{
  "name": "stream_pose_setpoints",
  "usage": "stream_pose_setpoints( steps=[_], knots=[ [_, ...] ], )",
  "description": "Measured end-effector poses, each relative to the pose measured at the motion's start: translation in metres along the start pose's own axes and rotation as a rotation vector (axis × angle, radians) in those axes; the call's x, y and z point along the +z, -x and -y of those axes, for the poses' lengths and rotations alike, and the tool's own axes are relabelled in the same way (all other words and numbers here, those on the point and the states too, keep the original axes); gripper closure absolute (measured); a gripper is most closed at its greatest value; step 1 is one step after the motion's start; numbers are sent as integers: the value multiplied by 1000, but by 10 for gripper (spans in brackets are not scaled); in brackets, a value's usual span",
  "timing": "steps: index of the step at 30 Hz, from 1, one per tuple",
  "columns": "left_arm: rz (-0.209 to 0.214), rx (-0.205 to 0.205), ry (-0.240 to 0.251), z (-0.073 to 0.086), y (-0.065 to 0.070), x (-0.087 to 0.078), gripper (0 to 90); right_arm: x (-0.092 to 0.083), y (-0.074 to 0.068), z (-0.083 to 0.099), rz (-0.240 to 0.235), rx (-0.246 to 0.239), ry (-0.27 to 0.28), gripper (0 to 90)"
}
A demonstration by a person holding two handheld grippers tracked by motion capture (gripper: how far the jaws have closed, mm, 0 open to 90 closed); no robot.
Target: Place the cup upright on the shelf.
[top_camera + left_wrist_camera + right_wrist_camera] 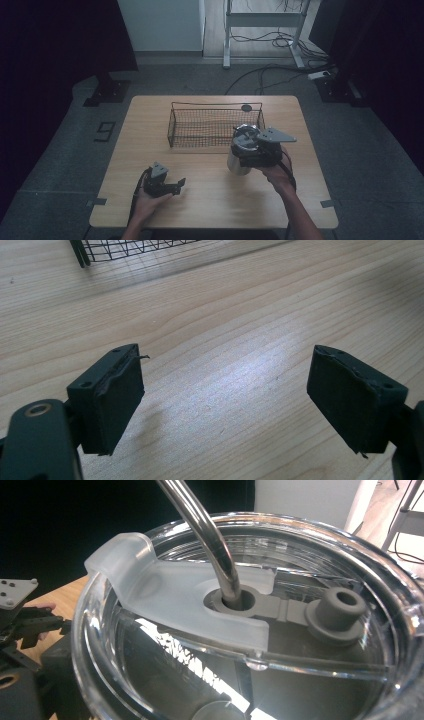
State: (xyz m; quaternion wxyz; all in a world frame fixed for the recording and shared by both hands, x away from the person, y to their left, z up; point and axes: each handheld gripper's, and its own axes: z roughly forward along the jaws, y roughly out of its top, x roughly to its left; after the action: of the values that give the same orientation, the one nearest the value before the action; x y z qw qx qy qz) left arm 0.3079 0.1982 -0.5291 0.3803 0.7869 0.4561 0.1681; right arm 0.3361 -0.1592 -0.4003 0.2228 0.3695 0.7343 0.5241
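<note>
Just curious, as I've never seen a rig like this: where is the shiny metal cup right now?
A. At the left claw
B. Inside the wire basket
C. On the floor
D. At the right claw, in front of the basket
D: the metal cup sits at the right claw, on the near side of the wire basket.

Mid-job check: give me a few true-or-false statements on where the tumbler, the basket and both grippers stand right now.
1. The right gripper grips the steel tumbler with a clear lid. True.
2. The tumbler sits inside the black wire basket. False: it is in front of the basket's right end.
3. The left gripper is open over bare wooden table. True.
4. The lid has no straw. False: a bent metal straw passes through its centre hole.
</note>
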Motion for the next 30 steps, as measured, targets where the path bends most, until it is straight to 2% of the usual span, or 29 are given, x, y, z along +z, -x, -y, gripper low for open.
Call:
stream_pose_setpoints(
  steps=[30],
  knots=[
    [1, -7, 7, 0, -2, -1, 155, 14, 24, -24, -1, 10, -3, 35]
  ],
)
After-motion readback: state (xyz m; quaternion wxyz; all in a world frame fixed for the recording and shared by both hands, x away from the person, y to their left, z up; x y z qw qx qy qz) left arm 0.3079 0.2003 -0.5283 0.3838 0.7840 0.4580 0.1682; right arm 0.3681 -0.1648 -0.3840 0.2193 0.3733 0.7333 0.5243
